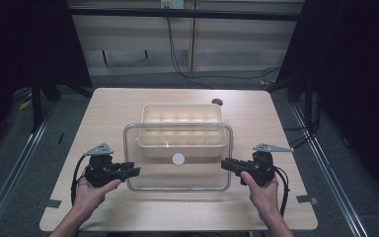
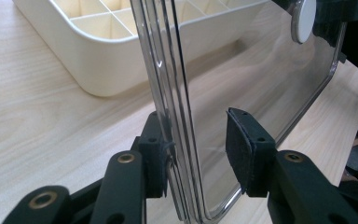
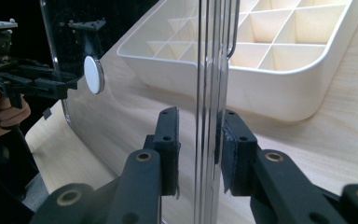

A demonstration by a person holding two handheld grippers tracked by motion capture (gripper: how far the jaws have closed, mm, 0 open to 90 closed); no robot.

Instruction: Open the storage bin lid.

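1. Nearest me, low in the high view, my left gripper (image 1: 131, 171) and right gripper (image 1: 225, 164) sit at the two short edges of the clear lid (image 1: 177, 185), facing each other, so I judge I carry it level from both ends.
2. In the left gripper view the jaws straddle the lid's rim: one pad (image 2: 156, 156) touches it, the other stands off, so the jaws are spread, not pinching.
3. In the right gripper view the jaws bracket the rim closely; I cannot tell whether they press it.
4. The lid's white round knob (image 1: 178, 158) shows mid-frame.
5. Farther off, the cream divided tray (image 1: 182, 109) rests on the table (image 1: 103, 103), partly beneath the lid; the gripper views reveal its compartments, seemingly empty.
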